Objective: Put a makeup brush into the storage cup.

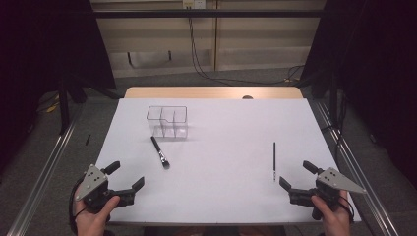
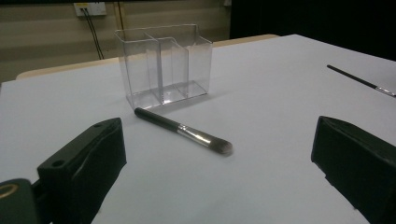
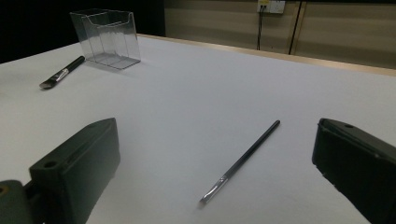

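The fingers of the left gripper [image 1: 129,175] and right gripper [image 1: 296,174] stand wide apart, holding nothing. The thick makeup brush [image 2: 184,131] lies ahead of the left fingers, its handle end just before the clear organizer [image 2: 163,65]. The thin brush [image 3: 242,161] lies between and beyond the right fingers. The gripper views show bristle tips that are hard to make out from above; wrists are cut off.

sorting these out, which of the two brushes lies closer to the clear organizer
The thick brush with the rounded head, just in front of the clear organizer. The thin brush lies far off by the right gripper.
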`<state>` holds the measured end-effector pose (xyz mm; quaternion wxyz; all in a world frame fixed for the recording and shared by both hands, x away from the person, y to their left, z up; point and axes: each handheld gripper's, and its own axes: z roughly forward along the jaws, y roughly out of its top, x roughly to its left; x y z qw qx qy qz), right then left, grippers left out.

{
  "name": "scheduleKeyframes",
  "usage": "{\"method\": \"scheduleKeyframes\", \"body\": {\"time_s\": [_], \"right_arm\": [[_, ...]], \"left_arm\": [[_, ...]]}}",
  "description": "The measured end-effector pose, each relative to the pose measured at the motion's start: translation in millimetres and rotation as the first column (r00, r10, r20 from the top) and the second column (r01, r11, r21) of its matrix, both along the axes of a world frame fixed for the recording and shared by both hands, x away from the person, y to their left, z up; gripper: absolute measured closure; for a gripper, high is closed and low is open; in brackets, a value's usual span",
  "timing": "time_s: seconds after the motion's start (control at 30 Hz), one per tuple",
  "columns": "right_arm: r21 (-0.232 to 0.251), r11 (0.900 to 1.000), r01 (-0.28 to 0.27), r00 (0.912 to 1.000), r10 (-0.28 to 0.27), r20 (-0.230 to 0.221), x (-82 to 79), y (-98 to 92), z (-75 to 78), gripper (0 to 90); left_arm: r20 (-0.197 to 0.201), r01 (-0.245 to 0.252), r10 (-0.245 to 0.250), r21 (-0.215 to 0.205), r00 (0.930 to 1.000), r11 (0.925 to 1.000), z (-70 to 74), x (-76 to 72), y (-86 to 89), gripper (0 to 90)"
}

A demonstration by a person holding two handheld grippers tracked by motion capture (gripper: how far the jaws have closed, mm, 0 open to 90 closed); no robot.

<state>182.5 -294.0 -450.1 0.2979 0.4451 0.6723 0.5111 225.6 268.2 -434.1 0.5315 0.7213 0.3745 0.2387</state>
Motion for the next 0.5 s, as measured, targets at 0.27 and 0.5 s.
{"method": "scheduleKeyframes", "body": {"time_s": [0.27, 0.5], "right_arm": [[-0.006, 1.0, -0.003, 1.0, 0.003, -0.001, 0.7, 0.0, -0.9, 0.9], [-0.006, 1.0, -0.013, 0.9999, 0.013, -0.006, 2.9, 0.9, -2.2, 0.8]], "left_arm": [[0.005, -0.003, 0.003, 0.022, 1.0, 0.9998, 0.5, 1.0, -0.7, 3.1], [-0.012, 0.005, -0.005, 0.036, 0.9999, 0.9993, -0.8, 2.9, -3.1, 3.1]]}}
